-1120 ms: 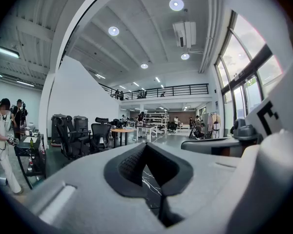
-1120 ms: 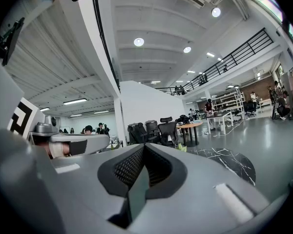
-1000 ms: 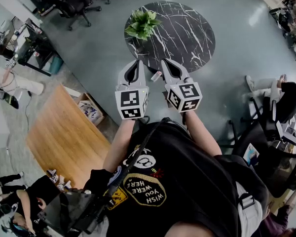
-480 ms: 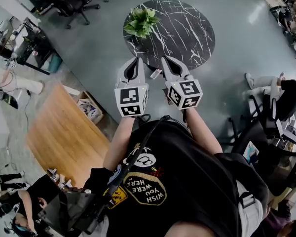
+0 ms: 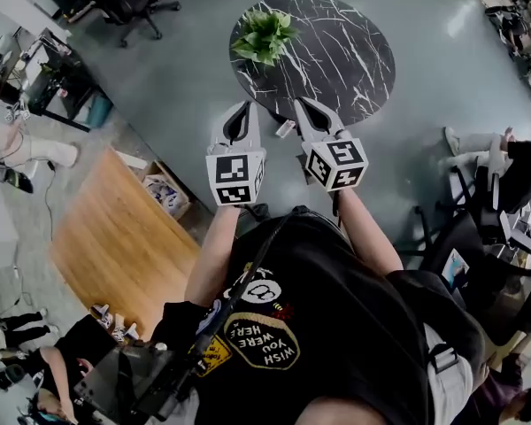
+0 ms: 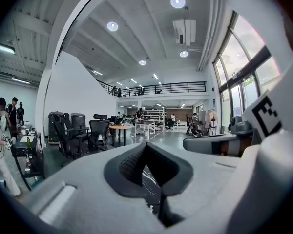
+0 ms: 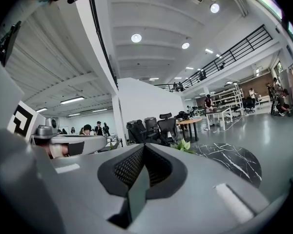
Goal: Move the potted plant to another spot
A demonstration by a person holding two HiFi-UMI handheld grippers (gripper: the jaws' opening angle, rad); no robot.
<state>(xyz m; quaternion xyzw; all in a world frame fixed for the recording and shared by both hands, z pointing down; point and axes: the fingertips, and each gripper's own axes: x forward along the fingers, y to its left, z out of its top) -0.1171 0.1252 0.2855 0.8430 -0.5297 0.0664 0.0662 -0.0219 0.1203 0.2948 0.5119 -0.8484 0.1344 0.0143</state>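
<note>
The potted plant (image 5: pixel 265 35), leafy and green, stands near the left rim of a round black marble table (image 5: pixel 336 60). Both grippers hang in the air short of the table's near edge, side by side, and neither touches anything. My left gripper (image 5: pixel 243 106) is shut and empty, its tips meeting in the left gripper view (image 6: pixel 145 145). My right gripper (image 5: pixel 301 103) is also shut and empty (image 7: pixel 144 146). In the right gripper view the plant (image 7: pixel 184 146) shows just beyond the jaws, with the table (image 7: pixel 229 160) to its right.
Black office chairs (image 5: pixel 133 3) stand beyond the table at the left. A wooden tabletop (image 5: pixel 115 237) and an open box (image 5: pixel 164 197) lie at my left. A person sits on a chair (image 5: pixel 504 162) at the right. Grey floor surrounds the table.
Both grippers have moved a little forward toward the table together, and the jaws have stayed shut. The plant has not moved on the table.
</note>
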